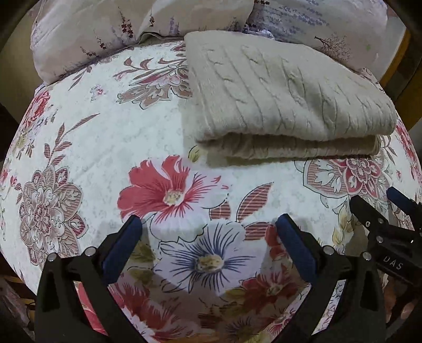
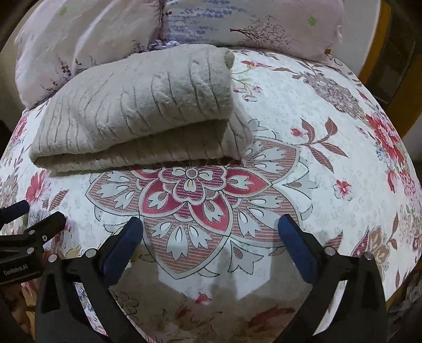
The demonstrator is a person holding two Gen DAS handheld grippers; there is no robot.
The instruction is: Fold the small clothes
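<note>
A beige cable-knit garment [image 1: 284, 97] lies folded in a thick rectangle on the floral bedspread [image 1: 105, 137]; it also shows in the right wrist view [image 2: 137, 110], at upper left. My left gripper [image 1: 208, 224] is open and empty, hovering over the bedspread in front of the garment's folded edge. My right gripper [image 2: 211, 224] is open and empty, in front of and a little right of the garment. The right gripper also appears at the right edge of the left wrist view [image 1: 377, 208], and the left gripper at the left edge of the right wrist view [image 2: 29, 213].
Two pale floral pillows [image 1: 105, 29] [image 2: 237, 21] lie behind the garment at the head of the bed. A wooden frame [image 2: 390, 87] stands at the far right. The bedspread drops off at its edges on both sides.
</note>
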